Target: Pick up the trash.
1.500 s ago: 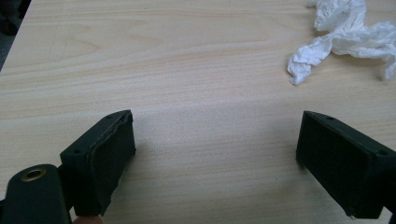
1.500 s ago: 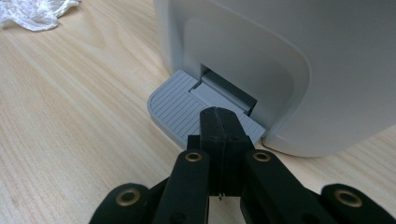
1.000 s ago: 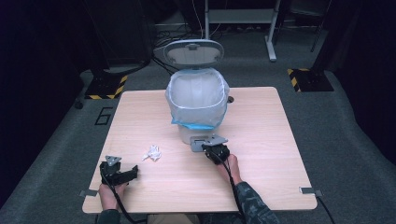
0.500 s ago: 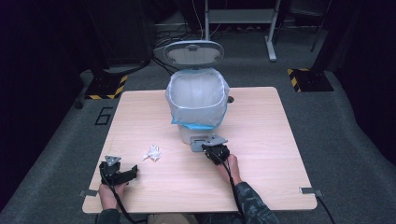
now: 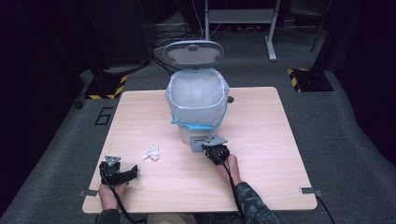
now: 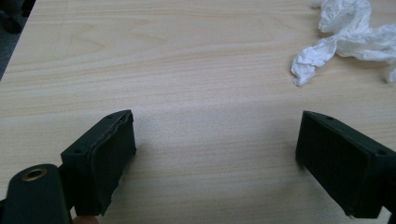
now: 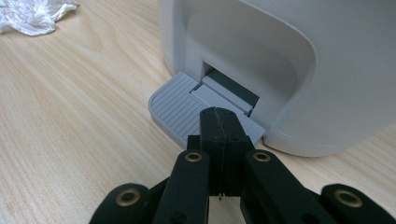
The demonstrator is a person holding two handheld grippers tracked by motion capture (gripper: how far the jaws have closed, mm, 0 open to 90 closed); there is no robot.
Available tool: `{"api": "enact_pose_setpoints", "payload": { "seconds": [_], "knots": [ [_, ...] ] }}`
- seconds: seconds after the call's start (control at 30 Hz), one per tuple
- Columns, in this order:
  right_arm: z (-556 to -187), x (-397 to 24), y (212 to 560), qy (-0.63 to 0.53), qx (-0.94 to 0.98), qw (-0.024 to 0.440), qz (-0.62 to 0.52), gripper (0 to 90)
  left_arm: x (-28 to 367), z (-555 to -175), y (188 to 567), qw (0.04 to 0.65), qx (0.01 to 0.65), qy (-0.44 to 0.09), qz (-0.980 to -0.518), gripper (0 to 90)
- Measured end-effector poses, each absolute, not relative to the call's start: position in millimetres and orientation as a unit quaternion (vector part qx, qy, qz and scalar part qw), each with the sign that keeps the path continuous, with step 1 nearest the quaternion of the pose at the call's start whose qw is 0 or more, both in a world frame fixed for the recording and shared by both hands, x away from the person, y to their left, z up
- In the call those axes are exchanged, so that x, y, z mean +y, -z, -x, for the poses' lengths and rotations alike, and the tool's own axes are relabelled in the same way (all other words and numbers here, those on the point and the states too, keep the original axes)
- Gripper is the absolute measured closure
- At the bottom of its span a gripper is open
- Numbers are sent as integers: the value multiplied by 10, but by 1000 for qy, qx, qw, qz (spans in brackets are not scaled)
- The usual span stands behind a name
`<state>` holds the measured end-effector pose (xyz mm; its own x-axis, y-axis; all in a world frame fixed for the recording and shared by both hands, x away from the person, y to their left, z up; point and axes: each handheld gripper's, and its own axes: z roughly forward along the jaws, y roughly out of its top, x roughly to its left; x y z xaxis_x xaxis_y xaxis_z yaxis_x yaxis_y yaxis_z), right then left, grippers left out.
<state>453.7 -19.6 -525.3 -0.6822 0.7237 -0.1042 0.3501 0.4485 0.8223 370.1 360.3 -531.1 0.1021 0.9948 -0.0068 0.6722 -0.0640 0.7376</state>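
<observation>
Numeral "6" point(image 5: 103, 115) marks floor; left hand-held gripper point(image 6: 215, 154) gapes, right point(image 7: 219, 122) closed, empty.

Black left hand-held gripper point(image 5: 122, 174), black right hand-held gripper point(image 5: 215, 151) (brass rivets), grey three-cornered plates, black cables, dark patterned sleeve point(image 5: 252, 205)

Nothing is shifting here: both tongs, left point(image 5: 122, 173) and right point(image 5: 215, 151), are sitting exactly where they were a second ago.

Your left gripper point(image 5: 122, 174) has bare table point(image 5: 140, 121) ahead; only crumpled tissue point(image 5: 152, 152) at two o'clock, bin point(image 5: 196, 100) beyond.
</observation>
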Motion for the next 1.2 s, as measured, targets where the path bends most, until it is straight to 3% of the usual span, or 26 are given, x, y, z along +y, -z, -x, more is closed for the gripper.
{"api": "enact_pose_setpoints", "payload": {
  "seconds": [0.5,0.97,1.13,1.2],
  "knots": [
    [-4540,-200,5252,-411,820,226,-328,900,3638,-3735,5086,339,615,-255,-665,44],
    [-4546,-204,5251,-415,817,219,-335,900,3087,-4134,5185,357,587,-202,-699,26],
    [-4550,-209,5249,-416,817,216,-336,900,2946,-4262,5224,347,576,-202,-712,42],
    [-4545,-202,5251,-414,818,220,-334,900,2886,-4298,5241,337,569,-206,-721,99]
  ]
}}
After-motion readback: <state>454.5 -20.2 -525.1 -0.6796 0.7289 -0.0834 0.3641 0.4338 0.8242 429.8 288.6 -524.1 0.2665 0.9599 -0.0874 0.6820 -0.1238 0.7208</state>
